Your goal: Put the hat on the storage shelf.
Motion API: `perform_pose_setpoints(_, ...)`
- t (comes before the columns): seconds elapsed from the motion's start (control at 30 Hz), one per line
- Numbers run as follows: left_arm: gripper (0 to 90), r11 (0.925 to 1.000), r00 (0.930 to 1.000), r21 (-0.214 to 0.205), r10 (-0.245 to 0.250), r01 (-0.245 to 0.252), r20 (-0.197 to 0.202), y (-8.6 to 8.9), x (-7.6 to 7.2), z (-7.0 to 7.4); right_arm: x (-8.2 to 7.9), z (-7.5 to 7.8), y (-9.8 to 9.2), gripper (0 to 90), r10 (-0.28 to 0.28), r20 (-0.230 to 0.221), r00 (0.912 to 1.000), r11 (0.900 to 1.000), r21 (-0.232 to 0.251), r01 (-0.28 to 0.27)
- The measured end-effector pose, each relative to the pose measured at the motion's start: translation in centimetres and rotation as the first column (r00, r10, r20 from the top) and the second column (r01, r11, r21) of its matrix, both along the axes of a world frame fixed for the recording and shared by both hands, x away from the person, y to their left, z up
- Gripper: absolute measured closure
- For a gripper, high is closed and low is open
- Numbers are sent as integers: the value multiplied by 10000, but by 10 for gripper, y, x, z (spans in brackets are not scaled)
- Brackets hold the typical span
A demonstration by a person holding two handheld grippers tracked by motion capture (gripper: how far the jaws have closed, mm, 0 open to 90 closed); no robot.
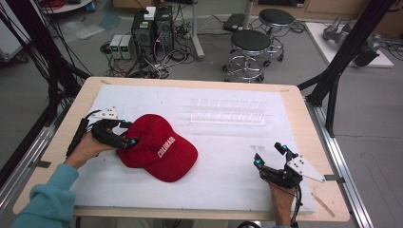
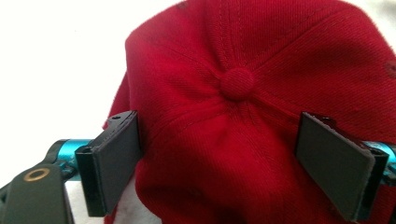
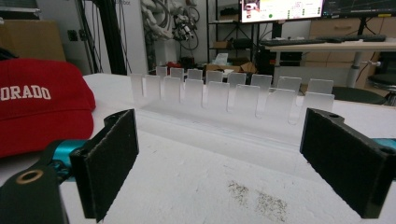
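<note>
Left tool (image 1: 127, 133) is spread wide, jaws set either side of the red cap (image 1: 159, 147) crown, not clamped. Right tool (image 1: 271, 155), released, is held well right of the cap, gripping nothing.

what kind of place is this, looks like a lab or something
Most likely a robotics or data-collection lab: desktop computers with tangled cables on the floor, rolling stools, and a monitor on a desk behind the white-padded table holding a red cap.
</note>
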State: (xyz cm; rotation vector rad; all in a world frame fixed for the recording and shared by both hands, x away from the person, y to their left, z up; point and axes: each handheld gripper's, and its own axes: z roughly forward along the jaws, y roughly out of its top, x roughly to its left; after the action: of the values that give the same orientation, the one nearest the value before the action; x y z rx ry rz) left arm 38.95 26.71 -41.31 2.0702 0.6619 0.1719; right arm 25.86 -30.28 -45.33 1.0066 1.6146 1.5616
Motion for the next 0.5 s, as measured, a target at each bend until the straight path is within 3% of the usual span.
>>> perform_pose_setpoints(0.13,216,9999,9998,72,-135,136,-155,-2,2,-3,-1,0,1,106,24,-82,10000,10000,53,-24)
perform_pose_setpoints(0.23,380,9991,9990,198,-369,374,-248,-3,1,-4,0,0,0,106,8,10,10000,10000,20,-8)
perform_pose_setpoints(0.37,470,9981,9983,483,-360,383,-466,-6,1,-5,-1,0,0,106,11,-8,10000,10000,43,-11)
perform_pose_setpoints(0.5,628,9958,9978,787,-425,464,-501,-10,-1,-4,-1,0,0,106,3,-9,10000,10000,46,-3)
